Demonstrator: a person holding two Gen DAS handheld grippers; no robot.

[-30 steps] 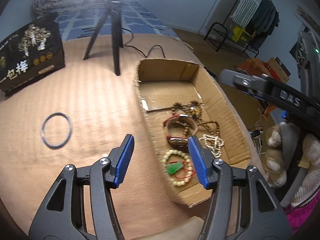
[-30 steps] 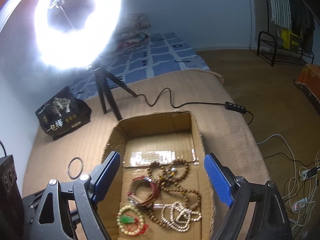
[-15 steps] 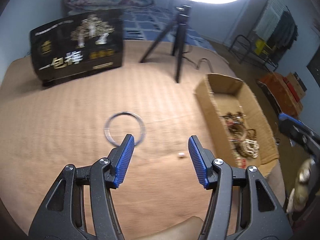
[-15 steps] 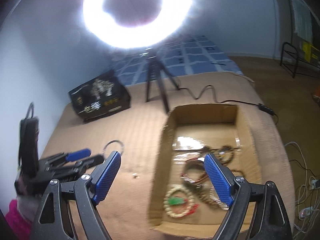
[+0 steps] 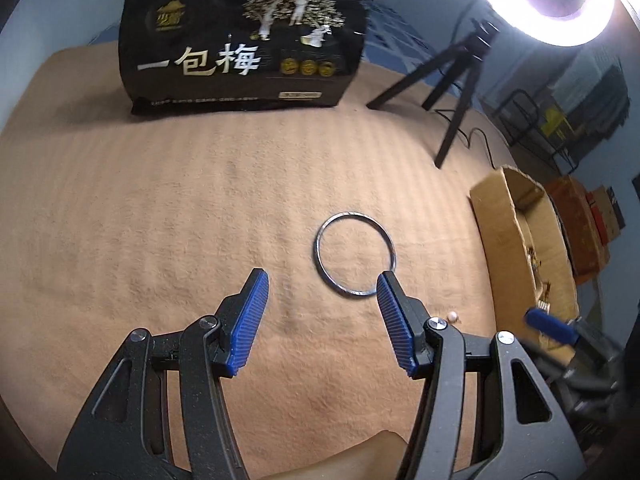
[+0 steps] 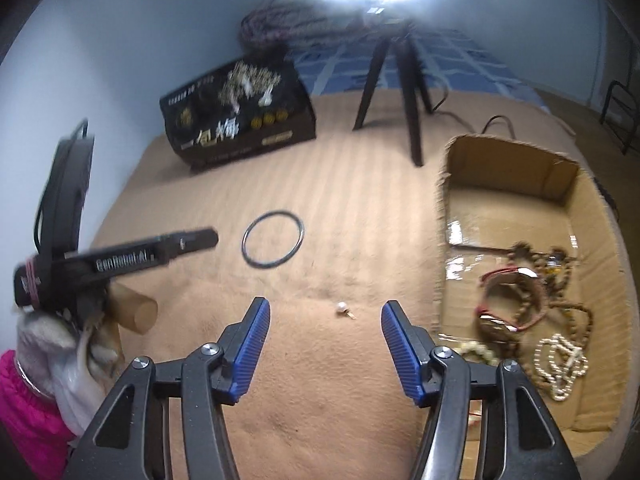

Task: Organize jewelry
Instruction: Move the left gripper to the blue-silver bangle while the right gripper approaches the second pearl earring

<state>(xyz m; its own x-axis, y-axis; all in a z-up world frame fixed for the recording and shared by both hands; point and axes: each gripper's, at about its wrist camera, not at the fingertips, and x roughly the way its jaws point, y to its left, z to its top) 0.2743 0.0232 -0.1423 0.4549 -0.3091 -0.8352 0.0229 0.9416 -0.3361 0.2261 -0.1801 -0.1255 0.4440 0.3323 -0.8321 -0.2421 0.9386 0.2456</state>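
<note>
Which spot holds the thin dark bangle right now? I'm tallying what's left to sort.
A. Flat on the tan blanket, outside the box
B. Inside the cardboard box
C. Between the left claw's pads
A: the bangle lies flat on the blanket, left of the cardboard box, untouched.

The black box (image 5: 244, 36) at the far edge of the tan blanket (image 5: 160, 220) reads "一包梅" in large pale characters; the left gripper (image 6: 160, 248) carries white "GenRobot.AI" lettering.
</note>
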